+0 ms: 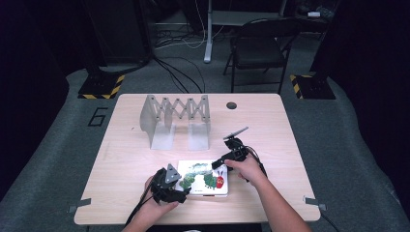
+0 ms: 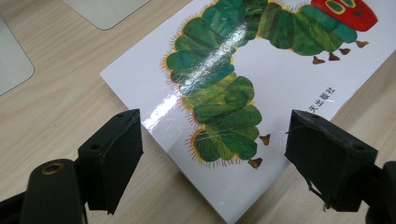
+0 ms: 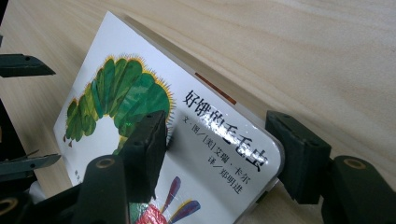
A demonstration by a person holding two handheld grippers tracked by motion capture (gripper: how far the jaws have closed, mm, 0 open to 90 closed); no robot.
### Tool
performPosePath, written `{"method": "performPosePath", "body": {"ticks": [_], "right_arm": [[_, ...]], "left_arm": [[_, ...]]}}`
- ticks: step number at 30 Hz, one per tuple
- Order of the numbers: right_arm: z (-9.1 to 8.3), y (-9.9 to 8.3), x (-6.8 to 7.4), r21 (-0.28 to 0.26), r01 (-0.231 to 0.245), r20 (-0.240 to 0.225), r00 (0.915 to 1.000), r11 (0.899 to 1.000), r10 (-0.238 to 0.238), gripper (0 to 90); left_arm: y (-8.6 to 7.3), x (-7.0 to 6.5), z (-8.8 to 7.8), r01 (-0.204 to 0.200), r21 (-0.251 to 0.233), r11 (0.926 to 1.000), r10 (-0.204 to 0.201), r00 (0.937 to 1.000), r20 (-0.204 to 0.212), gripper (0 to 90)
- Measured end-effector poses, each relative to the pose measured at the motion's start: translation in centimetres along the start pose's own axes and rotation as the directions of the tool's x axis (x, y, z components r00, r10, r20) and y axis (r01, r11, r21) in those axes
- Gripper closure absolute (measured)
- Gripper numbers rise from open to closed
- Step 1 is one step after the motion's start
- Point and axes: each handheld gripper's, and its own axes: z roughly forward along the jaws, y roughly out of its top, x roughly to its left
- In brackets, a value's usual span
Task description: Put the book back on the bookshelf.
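Note:
A white picture book point(image 1: 203, 178) with a green caterpillar on its cover lies flat near the table's front edge. My left gripper point(image 1: 183, 192) is at the book's near left corner. In the left gripper view the book point(image 2: 243, 74) lies under the left gripper point(image 2: 215, 144), whose jaws stand wide apart above that corner without touching it. My right gripper point(image 1: 218, 163) is at the far right corner. In the right gripper view the book's point(image 3: 140, 93) rounded corner sits between the jaws of the right gripper point(image 3: 219, 144): one hangs over the cover, the other just off the edge, with no firm press.
A grey folding rack point(image 1: 176, 118) with two foot plates stands behind the book at mid table. A round hole point(image 1: 231, 105) is in the tabletop at the back. A folding chair point(image 1: 261, 48) stands beyond the table. The table point(image 1: 290, 159) has bare wood to the right.

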Motion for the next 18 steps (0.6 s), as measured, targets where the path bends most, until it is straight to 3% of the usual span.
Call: {"method": "performPosePath", "body": {"ticks": [6,10,12,15,18], "right_arm": [[0.0,0.0,0.0,-0.002,-0.001,-0.001,1.0000,1.000,0.001,39.6],[0.0,-0.1,-0.1,-0.004,0.007,-0.001,1.0000,1.000,-0.007,39.9],[0.0,-0.1,-0.1,-0.001,0.008,-0.005,1.0000,1.000,-0.008,40.0],[-0.1,-0.1,-0.2,-0.004,0.006,-0.004,1.0000,1.000,-0.006,40.3],[-0.1,-0.1,-0.2,-0.003,-0.007,-0.009,0.9999,1.000,0.007,40.7]], "left_arm": [[-0.2,0.2,0.3,0.018,0.010,0.9998,-0.018,0.9995,0.027,17.5],[-0.4,0.4,0.5,0.053,0.003,0.9986,-0.053,0.9977,0.044,15.0],[-0.5,0.4,0.5,0.022,0.011,0.9997,-0.022,0.9967,0.078,14.2],[-0.7,-0.3,1.1,-0.006,0.050,0.9987,0.002,0.9971,0.076,11.6],[-0.3,-0.5,0.8,-0.016,0.036,0.9992,0.013,0.9976,0.067,13.2]]}}
